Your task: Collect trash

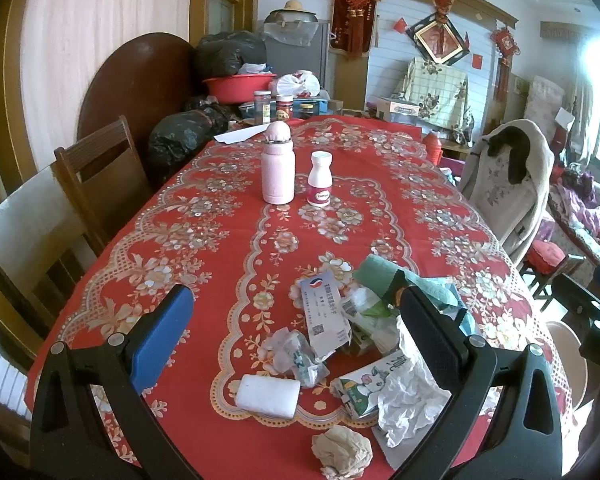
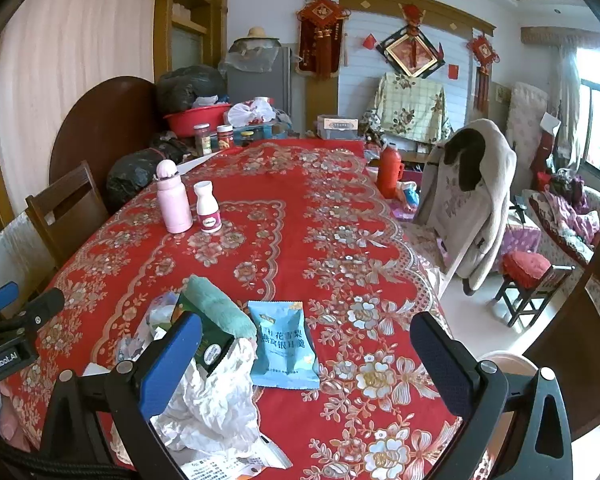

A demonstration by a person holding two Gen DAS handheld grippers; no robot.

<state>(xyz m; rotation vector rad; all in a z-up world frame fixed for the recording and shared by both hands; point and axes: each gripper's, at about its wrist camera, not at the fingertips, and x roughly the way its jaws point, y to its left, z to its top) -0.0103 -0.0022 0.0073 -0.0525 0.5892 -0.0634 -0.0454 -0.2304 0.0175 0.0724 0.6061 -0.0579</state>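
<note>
Trash lies heaped at the near end of the red flowered tablecloth (image 1: 236, 216). In the left wrist view I see a white foam block (image 1: 268, 395), a crumpled brown paper ball (image 1: 342, 454), a printed ticket (image 1: 325, 317), crumpled white paper (image 1: 410, 404) and a green cloth (image 1: 404, 278). My left gripper (image 1: 296, 336) hangs open above this heap, holding nothing. In the right wrist view a blue snack packet (image 2: 284, 344) lies flat beside a dark green box (image 2: 208, 340) and white crumpled paper (image 2: 212, 408). My right gripper (image 2: 306, 354) is open over the packet.
A pink flask (image 1: 278, 166) and a white pill bottle (image 1: 320, 179) stand mid-table. Jars, a red basin (image 1: 240, 86) and black bags crowd the far end. Wooden chairs (image 1: 100, 184) line the left side; a chair draped with a coat (image 2: 472, 196) and a red stool (image 2: 528, 276) stand right.
</note>
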